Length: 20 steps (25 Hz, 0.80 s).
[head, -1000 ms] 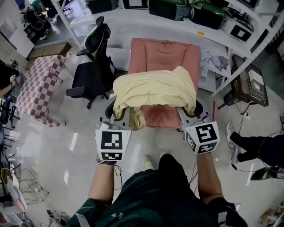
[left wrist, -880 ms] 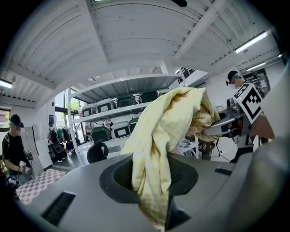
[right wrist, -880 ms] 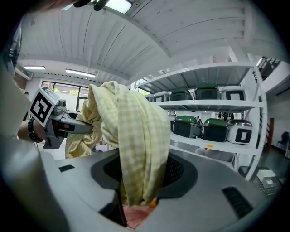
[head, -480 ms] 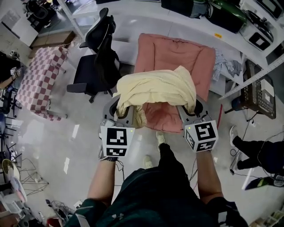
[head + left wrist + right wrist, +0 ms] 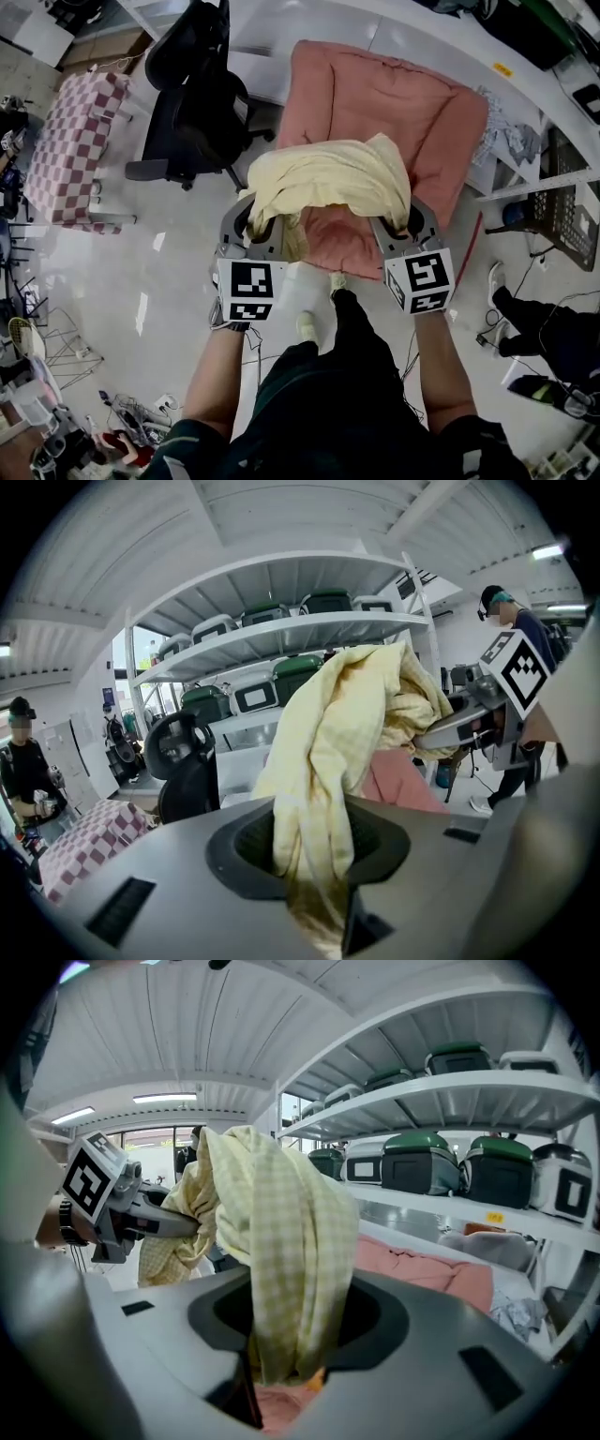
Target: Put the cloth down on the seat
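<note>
A pale yellow checked cloth point(image 5: 328, 178) hangs bunched between my two grippers, above the front of a pink cushioned seat point(image 5: 394, 103). My left gripper point(image 5: 260, 228) is shut on the cloth's left end, which trails down below the jaws. My right gripper point(image 5: 405, 225) is shut on its right end. In the left gripper view the cloth point(image 5: 323, 789) fills the jaws of the left gripper point(image 5: 309, 855). The right gripper view shows the cloth point(image 5: 281, 1260) pinched in the right gripper point(image 5: 286, 1344), with the pink seat point(image 5: 422, 1274) beyond.
A black office chair point(image 5: 197, 94) stands left of the seat. A red-and-white checked cloth point(image 5: 70, 141) covers something at the far left. A white shelf rack point(image 5: 553, 103) with cases runs behind and right. A person's legs point(image 5: 544, 328) show at the right.
The view has closed in on the pink seat. Both grippers carry the cloth forward over its front edge, still held the same way.
</note>
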Each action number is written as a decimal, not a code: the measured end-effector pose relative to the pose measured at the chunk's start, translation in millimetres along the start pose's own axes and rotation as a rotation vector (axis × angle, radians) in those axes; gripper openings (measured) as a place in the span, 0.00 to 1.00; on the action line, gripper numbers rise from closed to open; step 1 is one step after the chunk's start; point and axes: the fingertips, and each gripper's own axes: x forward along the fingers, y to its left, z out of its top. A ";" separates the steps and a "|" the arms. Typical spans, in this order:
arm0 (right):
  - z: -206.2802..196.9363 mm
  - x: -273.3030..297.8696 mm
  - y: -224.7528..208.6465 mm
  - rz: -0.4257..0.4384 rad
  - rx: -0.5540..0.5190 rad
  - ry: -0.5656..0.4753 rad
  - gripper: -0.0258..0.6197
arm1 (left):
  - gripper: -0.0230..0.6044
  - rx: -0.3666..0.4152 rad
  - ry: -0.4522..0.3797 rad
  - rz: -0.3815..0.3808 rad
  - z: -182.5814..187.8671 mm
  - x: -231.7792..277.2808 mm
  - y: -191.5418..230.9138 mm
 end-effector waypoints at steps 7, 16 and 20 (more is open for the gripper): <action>-42.6 65.4 -25.7 0.063 0.020 0.056 0.31 | 0.22 -0.031 0.095 0.009 -35.6 70.5 4.4; -105.3 140.0 -50.1 0.107 0.045 0.137 0.31 | 0.22 -0.019 0.220 0.008 -85.0 155.2 12.6; -132.3 167.6 -55.9 0.124 0.046 0.178 0.31 | 0.23 -0.029 0.258 0.003 -108.7 185.3 14.4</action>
